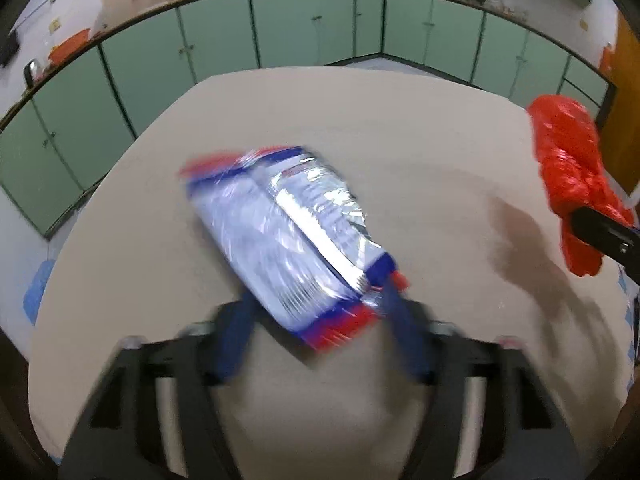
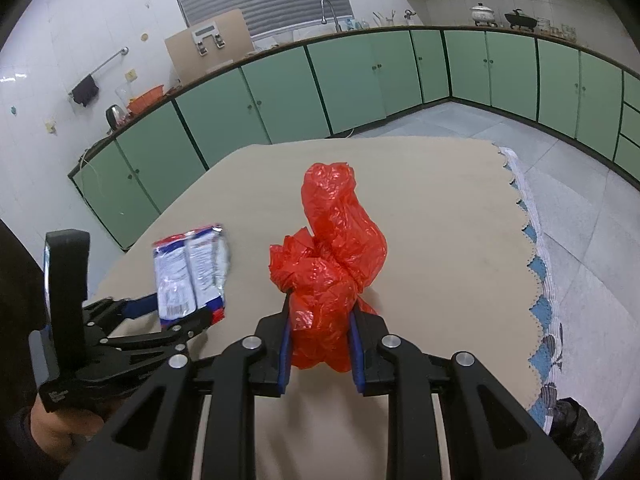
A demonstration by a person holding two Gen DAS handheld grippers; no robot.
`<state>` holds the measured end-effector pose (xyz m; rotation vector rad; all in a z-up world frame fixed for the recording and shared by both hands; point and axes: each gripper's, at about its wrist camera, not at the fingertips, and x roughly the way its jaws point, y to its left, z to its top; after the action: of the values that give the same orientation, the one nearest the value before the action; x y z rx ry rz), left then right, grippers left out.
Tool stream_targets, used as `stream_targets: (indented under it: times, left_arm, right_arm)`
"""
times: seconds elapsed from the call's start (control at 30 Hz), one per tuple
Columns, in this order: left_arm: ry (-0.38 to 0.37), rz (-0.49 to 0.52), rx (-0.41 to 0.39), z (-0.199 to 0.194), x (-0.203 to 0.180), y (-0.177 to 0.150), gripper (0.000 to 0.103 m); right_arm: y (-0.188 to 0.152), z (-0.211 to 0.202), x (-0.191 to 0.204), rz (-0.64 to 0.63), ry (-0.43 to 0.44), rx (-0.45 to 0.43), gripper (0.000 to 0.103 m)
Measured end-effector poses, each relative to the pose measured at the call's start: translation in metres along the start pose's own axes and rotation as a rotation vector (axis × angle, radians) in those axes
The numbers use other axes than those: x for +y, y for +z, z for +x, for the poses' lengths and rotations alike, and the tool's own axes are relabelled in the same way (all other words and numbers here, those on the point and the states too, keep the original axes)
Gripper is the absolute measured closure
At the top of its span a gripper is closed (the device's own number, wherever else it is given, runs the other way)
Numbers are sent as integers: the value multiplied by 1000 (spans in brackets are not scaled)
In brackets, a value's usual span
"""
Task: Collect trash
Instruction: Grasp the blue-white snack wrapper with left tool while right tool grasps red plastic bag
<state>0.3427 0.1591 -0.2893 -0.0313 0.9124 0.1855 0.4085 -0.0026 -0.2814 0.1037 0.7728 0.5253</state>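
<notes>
Red bag [image 2: 328,280] clamped in right gripper [image 2: 320,344]; left gripper [image 1: 316,300] pinches only the wrapper [image 1: 288,232] by its end. Slick film could slip, dropping onto the bench [image 1: 400,128].

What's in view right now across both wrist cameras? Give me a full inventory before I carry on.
snack wrapper: one, silver-white with red and blue ends, on the table, near end between the left gripper's fingers
plastic bag: one, red, crumpled, held up over the table
table: one, beige cover with scalloped edge
cabinets: one long run, green, along the far walls
pots: two, one white and one dark, on the counter
kettle: one, metal, left end of the counter
black bag: one, on the floor by the table
left gripper: black, blue pads, at the wrapper's end
right gripper: black, blue pads, clamped on the plastic bag
</notes>
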Motion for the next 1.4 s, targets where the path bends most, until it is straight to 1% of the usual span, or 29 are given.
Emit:
stream_targets:
  times: [0.03,0.07,0.17,0.2,0.37,0.5,0.73,0.97,1.13,1.4]
  left_arm:
    - [1,17,-8,-2,-3,0,81]
    - [-6,29,-18,-3,-6,-1,87]
    - [-66,-3,-37,-5,3,-1,94]
    - [-84,-15,-48,-7,7,-1,102]
    - [-105,-26,-109,-23,11,-8,103]
    - [-118,-30,-124,-34,5,-11,103]
    - [-117,-27,-165,-60,-2,-8,103]
    - [-118,-32,-186,-79,-5,-6,103]
    - [-118,-34,-204,-93,-4,1,103]
    - [-118,-29,-243,-131,-5,-1,103]
  right_arm:
    - [-1,0,0,0,2,2,80]
    - [-1,0,1,0,3,3,80]
    - [-3,0,3,-3,4,7,80]
    - [-3,-1,2,-5,5,9,80]
    - [-1,-3,0,-8,9,5,80]
    - [-1,-5,0,-12,13,3,80]
    - [-2,-16,0,-15,15,-16,80]
    - [-5,-36,2,-24,7,-41,80]
    - [-5,-59,8,-32,2,-67,80]
    - [-3,-96,20,-46,2,-105,80]
